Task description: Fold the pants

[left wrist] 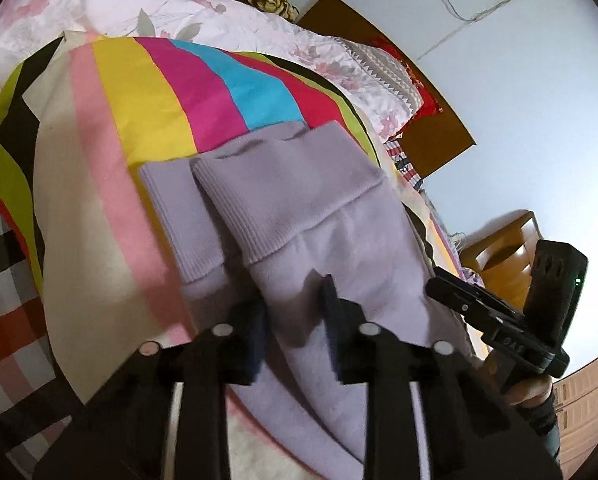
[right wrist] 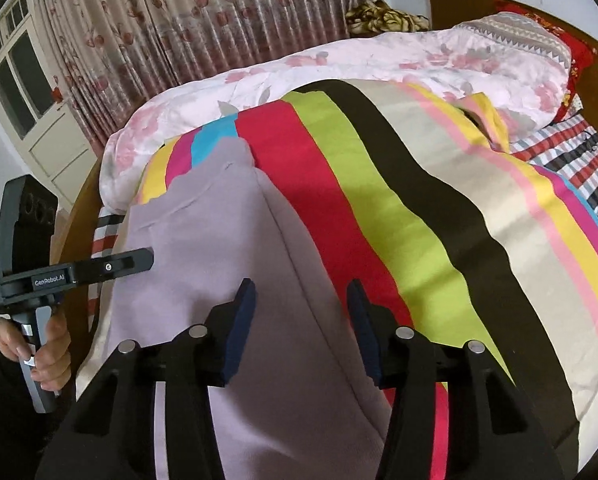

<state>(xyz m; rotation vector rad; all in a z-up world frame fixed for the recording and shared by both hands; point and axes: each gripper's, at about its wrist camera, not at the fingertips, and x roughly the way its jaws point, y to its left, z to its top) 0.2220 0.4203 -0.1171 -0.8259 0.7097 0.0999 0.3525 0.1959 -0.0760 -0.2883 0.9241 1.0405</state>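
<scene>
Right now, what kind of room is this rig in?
Most likely a home bedroom. The pants lie on a bed with a striped sheet and a floral quilt bunched behind, a wooden headboard at its end, and curtains by a door.

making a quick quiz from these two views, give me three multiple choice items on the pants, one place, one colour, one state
1. Where do the pants lie?
A. on the striped blanket
B. on the floor
C. on a chair

2. What colour are the pants?
A. navy
B. pale lilac
C. green

3. How does the right tool stand?
A. clamped on a cuff
B. open above the pants
C. out of view

Answers: 1 A, the lilac cloth is spread over the bright stripes. 2 B, both views show pale purple fabric. 3 B, its fingers stand apart with nothing pinched between them.
</scene>
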